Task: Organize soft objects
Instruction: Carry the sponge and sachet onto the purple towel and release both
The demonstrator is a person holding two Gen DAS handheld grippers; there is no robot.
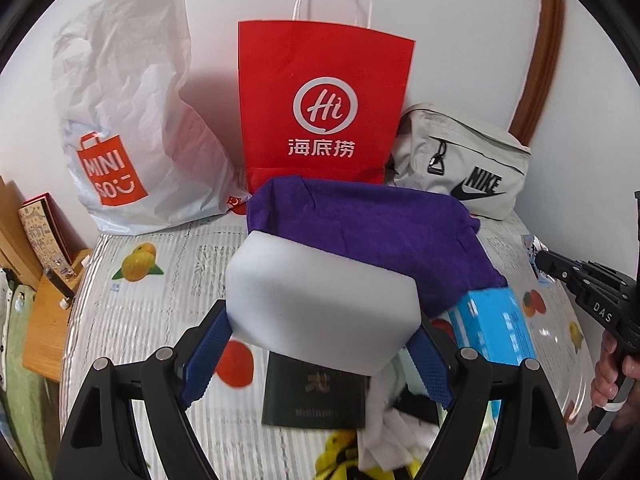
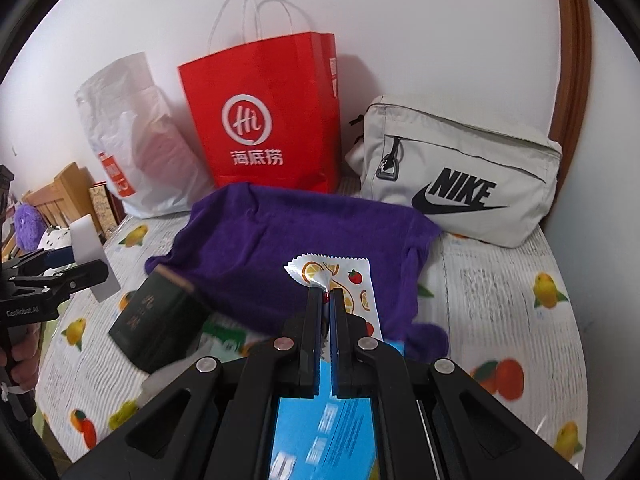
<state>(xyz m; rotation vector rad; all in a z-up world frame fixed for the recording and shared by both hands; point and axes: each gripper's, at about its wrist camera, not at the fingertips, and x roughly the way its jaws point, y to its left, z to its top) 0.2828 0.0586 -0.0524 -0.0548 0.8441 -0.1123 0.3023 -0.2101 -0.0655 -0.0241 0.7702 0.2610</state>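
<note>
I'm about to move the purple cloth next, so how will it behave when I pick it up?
Probably floppy: the purple cloth lies rumpled, draped over things on the bed. Pinched at one edge, it would likely sag and trail. It looks light, with a grippy fuzzy nap, though lifting could drag the blue box it partly covers.

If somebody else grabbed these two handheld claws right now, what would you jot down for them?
Left gripper: shut on the white foam block, lifted off the bed.
Right gripper: shut on the corner of a fruit-print packet, held over the purple cloth.
At the wall: white plastic bag, red paper bag, grey Nike bag.
Done: two soft items picked up.
Left: neither is in a bag yet; the cloth, dark green box and blue pack remain on the bed.
</note>
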